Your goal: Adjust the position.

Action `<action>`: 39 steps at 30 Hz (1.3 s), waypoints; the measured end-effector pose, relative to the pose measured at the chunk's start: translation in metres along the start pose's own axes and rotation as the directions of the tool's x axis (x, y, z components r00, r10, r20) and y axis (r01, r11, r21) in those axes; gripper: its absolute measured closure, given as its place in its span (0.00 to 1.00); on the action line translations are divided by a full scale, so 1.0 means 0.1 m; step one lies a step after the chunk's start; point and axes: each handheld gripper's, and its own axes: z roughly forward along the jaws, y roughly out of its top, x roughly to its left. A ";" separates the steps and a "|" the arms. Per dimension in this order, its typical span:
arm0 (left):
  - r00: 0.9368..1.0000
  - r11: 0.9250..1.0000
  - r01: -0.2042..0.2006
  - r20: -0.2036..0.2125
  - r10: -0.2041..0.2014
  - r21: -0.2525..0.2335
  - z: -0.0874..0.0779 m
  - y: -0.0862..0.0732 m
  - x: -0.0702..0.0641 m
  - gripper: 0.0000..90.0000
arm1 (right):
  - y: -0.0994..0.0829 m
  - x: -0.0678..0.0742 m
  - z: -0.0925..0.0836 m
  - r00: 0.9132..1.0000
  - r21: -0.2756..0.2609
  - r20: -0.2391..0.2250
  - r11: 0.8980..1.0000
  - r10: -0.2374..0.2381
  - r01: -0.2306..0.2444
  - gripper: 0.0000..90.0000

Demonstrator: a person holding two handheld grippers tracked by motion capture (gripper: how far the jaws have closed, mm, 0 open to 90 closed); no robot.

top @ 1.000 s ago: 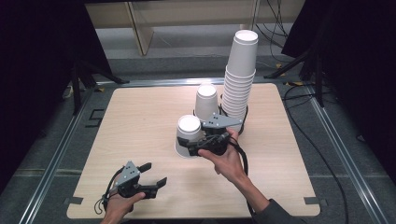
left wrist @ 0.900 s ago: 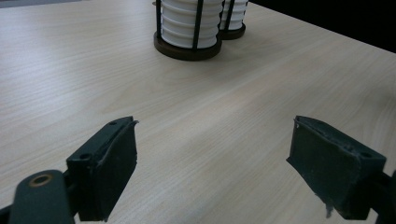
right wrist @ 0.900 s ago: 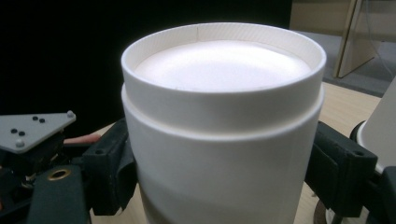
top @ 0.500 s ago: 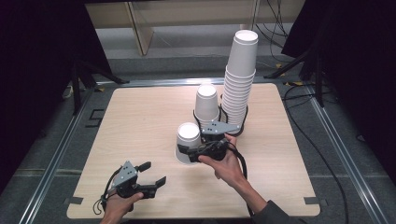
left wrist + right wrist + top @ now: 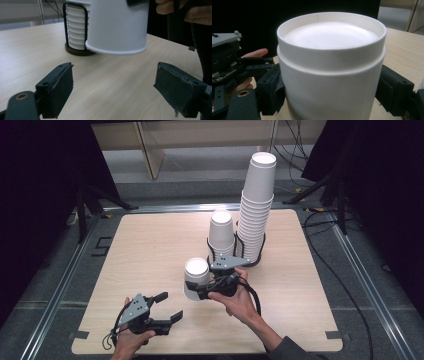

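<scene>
The right gripper (image 5: 202,291) has its jaws pinching a white paper cup (image 5: 196,279), held upside down, one black pad on each side of its wall. In the right gripper view the cup (image 5: 329,72) shows a recessed base turned up, a stepped band below the rim of that base and a faint seam. The left gripper (image 5: 167,307) sits at about 7 o'clock from the cup, its jaws spread with nothing between them, resting low near the counter (image 5: 150,250) front edge.

The cup hangs over the middle of the counter; in the left gripper view its rolled rim (image 5: 116,51) seems to float just clear of the wood, though that is hard to judge. At 1 o'clock from it stands a black wire rack (image 5: 250,252) holding a tall stack (image 5: 256,210) of cups and a short stack (image 5: 221,232). The counter's left half lies open, and there is free wood toward the right edge.

The left gripper view shows the rack's dark round base (image 5: 77,51) and the ribbed rims of stacked cups; the high view shows the stack's full height.
</scene>
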 end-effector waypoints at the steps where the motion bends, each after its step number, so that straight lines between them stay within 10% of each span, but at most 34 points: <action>1: 1.000 1.000 -0.005 0.011 0.005 0.003 0.02 0.01 0.00 0.16 | -0.01 0.00 0.01 1.000 -0.002 -0.005 1.000 -0.011 0.011 0.23; 39: 0.999 1.000 0.009 0.031 -0.009 0.010 0.35 -0.02 0.00 0.01 | -0.08 0.30 0.23 0.992 -0.001 -0.121 1.000 -0.025 0.025 0.23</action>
